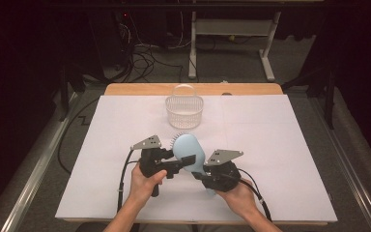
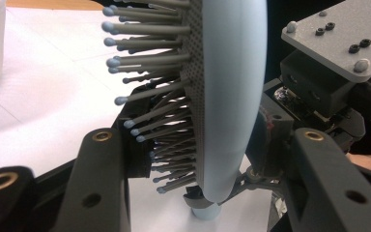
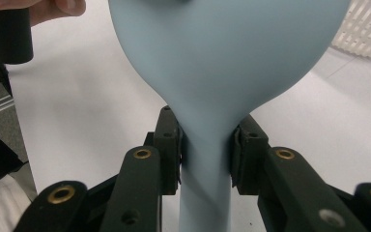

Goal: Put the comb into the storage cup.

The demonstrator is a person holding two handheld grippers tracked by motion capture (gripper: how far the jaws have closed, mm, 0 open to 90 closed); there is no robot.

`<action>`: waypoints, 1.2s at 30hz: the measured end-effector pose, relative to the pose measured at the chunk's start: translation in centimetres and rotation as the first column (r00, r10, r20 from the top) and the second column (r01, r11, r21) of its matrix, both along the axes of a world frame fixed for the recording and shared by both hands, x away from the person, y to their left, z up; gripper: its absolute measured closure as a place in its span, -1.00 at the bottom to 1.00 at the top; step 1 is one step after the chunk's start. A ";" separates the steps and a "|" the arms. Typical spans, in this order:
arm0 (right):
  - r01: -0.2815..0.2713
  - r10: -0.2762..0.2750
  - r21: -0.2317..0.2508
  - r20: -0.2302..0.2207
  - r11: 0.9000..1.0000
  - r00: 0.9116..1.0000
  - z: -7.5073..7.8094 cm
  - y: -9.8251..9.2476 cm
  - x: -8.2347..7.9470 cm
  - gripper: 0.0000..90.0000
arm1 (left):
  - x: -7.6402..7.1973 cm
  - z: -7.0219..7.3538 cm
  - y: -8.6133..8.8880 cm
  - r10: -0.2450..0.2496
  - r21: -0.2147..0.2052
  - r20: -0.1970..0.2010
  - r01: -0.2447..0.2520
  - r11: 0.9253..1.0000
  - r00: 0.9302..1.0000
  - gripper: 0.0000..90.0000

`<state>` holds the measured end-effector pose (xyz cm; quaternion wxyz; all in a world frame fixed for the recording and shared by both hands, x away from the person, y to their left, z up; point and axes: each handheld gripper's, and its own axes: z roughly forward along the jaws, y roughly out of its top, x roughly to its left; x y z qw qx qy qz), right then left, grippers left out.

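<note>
Item: right hand-held gripper (image 3: 205, 145). Jaws pinch the neck of the pale blue hairbrush (image 1: 189, 151), one pad on each side where handle meets head, as the right gripper view shows. In the high view it sits at (image 1: 207, 178), grey three-cornered plate on top, cable trailing back towards the near edge.

Item: left hand-held gripper (image 2: 198, 159). Jaws close across the brush head: one on the bristle side, the other on the smooth back, seen in the left gripper view. In the high view it is at (image 1: 183, 162), reaching in from the left, level with the counter.

Item: hairbrush. Held off the counter between both grippers. Long axis runs from the right hand-held gripper away towards the far edge, head (image 3: 227, 43) leading, handle (image 3: 205, 203) nearest the person. Bristles (image 2: 149, 96) face the left hand-held gripper's side; smooth back faces up and right.

Item: white basket (image 1: 184, 111). Stands on the counter beyond the brush head, well apart from both grippers, handle upright. Open counter lies between it and the brush.

Item: counter (image 1: 294, 145), covered in white, wooden edge at the far side.

Item: hands. Left hand (image 1: 145, 186) wraps the left grip; right hand (image 1: 239, 195) wraps the right grip. Both forearms enter from the near edge, converging on the brush.
</note>
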<state>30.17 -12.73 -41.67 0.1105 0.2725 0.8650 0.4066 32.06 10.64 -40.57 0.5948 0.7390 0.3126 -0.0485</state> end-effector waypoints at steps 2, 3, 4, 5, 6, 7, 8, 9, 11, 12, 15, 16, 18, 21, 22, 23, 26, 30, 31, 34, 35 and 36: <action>0.001 -0.001 0.006 -0.001 1.000 1.000 0.1 0.0 0.0 0.56 | 0.2 0.2 0.0 -0.012 0.004 -0.007 0.012 1.000 1.000 0.17; -0.002 0.002 0.007 -0.003 1.000 1.000 0.1 0.0 0.1 0.56 | 0.2 0.2 0.0 -0.014 0.003 -0.009 0.014 1.000 1.000 0.17; -0.002 0.002 0.007 -0.003 1.000 1.000 0.1 0.0 0.1 0.56 | 0.2 0.2 0.0 -0.014 0.003 -0.009 0.014 1.000 1.000 0.18; -0.003 0.003 0.016 -0.010 1.000 1.000 0.1 -0.1 0.1 0.56 | 0.2 0.3 0.0 -0.016 0.007 -0.010 0.016 1.000 1.000 0.18; -0.005 0.005 0.018 -0.013 1.000 1.000 0.1 -0.1 0.1 0.56 | 0.2 0.3 0.0 -0.015 0.010 -0.010 0.015 1.000 1.000 0.18; -0.007 0.007 0.017 -0.013 1.000 1.000 0.1 -0.1 0.1 0.55 | 0.2 0.3 0.0 -0.014 0.013 -0.006 0.014 1.000 1.000 0.18; -0.006 0.006 0.018 -0.014 1.000 1.000 0.1 -0.2 0.1 0.55 | 0.2 0.3 0.0 -0.014 0.013 -0.006 0.014 1.000 1.000 0.18; -0.006 0.006 0.018 -0.014 1.000 1.000 0.1 -0.2 0.1 0.55 | 0.2 0.3 -0.1 -0.013 0.014 -0.004 0.013 1.000 1.000 0.18; -0.006 0.007 0.022 -0.015 1.000 1.000 0.1 -0.2 0.2 0.55 | 0.2 0.4 -0.2 -0.006 0.014 -0.001 0.006 1.000 1.000 0.18; -0.004 0.004 0.025 -0.015 1.000 1.000 0.1 -0.3 0.2 0.54 | 0.2 0.4 -0.2 -0.006 0.014 -0.001 0.006 1.000 1.000 0.18; 0.001 -0.001 0.033 -0.019 0.999 1.000 0.1 -0.4 0.4 0.53 | 0.3 0.6 -0.3 -0.002 0.017 0.009 0.002 1.000 1.000 0.18; 0.002 -0.001 0.042 -0.024 0.999 1.000 0.2 -0.6 0.5 0.51 | 0.3 0.8 -0.4 0.000 0.018 0.016 -0.001 1.000 1.000 0.18; 0.002 -0.001 0.046 -0.021 0.999 1.000 0.2 -0.7 0.5 0.47 | 0.3 0.9 -0.4 0.004 0.023 0.022 -0.005 1.000 1.000 0.18; 0.005 -0.004 0.049 -0.021 0.999 1.000 0.2 -0.9 0.5 0.43 | 0.3 1.0 -0.3 0.011 0.024 0.028 -0.011 1.000 1.000 0.18; 0.008 -0.008 0.052 -0.018 0.999 1.000 0.2 -0.9 0.4 0.39 | 0.3 1.0 -0.2 0.015 0.025 0.029 -0.016 1.000 0.999 0.18; 0.007 -0.007 0.047 -0.007 0.999 1.000 0.2 -0.9 0.4 0.36 | 0.3 1.1 -0.1 0.020 0.031 0.035 -0.021 0.999 0.999 0.18; 0.002 -0.002 0.051 -0.002 0.999 1.000 0.1 -0.9 0.3 0.29 | 0.3 1.1 0.0 0.024 0.026 0.035 -0.025 0.999 0.999 0.18; 0.004 -0.003 0.059 -0.003 0.998 1.000 0.0 -1.2 0.3 0.19 | 0.3 1.3 0.4 0.041 0.009 0.040 -0.041 0.999 0.998 0.18; 0.005 -0.005 0.061 0.002 0.998 1.000 0.0 -1.3 0.4 0.16 | 0.3 1.3 0.5 0.045 0.003 0.041 -0.045 0.999 0.998 0.18; 0.023 -0.024 0.079 0.009 0.997 1.000 0.0 -1.8 0.3 0.09 | 0.3 1.4 0.9 0.061 -0.002 0.045 -0.061 0.998 0.997 0.18; 0.026 -0.028 0.080 0.015 0.996 0.999 0.0 -2.0 0.3 0.08 | 0.4 1.5 1.0 0.067 -0.002 0.047 -0.067 0.998 0.997 0.18; 0.029 -0.030 0.081 0.020 0.996 0.999 0.0 -2.1 0.2 0.05 | 0.4 1.5 1.1 0.069 0.000 0.050 -0.069 0.998 0.996 0.18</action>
